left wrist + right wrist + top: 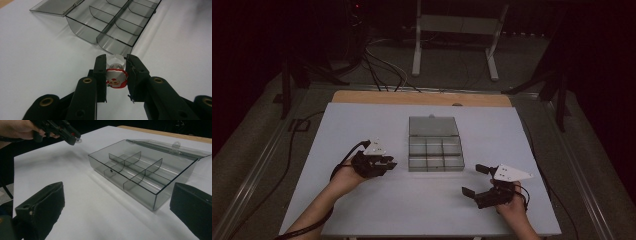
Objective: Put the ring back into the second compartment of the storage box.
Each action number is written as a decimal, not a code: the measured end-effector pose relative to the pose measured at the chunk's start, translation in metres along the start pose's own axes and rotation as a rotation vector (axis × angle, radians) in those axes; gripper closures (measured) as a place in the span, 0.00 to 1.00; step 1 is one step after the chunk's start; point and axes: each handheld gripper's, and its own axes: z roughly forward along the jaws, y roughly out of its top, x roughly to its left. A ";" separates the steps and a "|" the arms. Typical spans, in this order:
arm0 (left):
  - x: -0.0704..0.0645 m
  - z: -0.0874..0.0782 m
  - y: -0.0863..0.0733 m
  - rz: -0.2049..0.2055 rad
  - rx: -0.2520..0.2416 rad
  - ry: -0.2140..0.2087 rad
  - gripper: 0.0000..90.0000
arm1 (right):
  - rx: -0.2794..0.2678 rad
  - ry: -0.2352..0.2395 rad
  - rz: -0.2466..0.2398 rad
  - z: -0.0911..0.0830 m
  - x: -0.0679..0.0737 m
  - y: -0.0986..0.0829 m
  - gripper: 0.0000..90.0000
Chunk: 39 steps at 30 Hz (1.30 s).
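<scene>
so, nearest the person, the right gripper (477, 181) rests low on the white table (362, 125), off to the near right of the box, with its jaws spread wide and nothing between them; in its own view the two black pads sit far apart at the edges of the picture. a little farther in, the left gripper (115, 75) has its jaws drawn in narrow around a small santa ring (115, 78), a red and white figure with a clear band behind it, pinched from both sides. it looks lifted just off the table, though i can't be sure it is clear of the surface. it sits just short of the near left corner of the compartment box (117, 27).

beyond that, the box is a smoky clear plastic tray with its lid (432, 126) thrown back flat on the far side, and six compartments open to the top. as far as i can tell, every one of them holds nothing.

my reading: the pick is done and the box is already open. what's left is carrying the ring over the near wall, letting it drop into a compartment, and probably shutting the lid, a job the idle right gripper seems placed for.
</scene>
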 end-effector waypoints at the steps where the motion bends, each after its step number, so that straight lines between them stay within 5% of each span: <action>1: 0.000 0.001 0.001 0.001 0.002 -0.001 0.81 | -0.001 0.000 0.001 0.000 0.000 0.000 0.00; 39: -0.004 0.033 0.049 0.035 -0.031 -0.068 0.81 | -0.001 0.001 0.000 -0.001 -0.001 0.000 0.00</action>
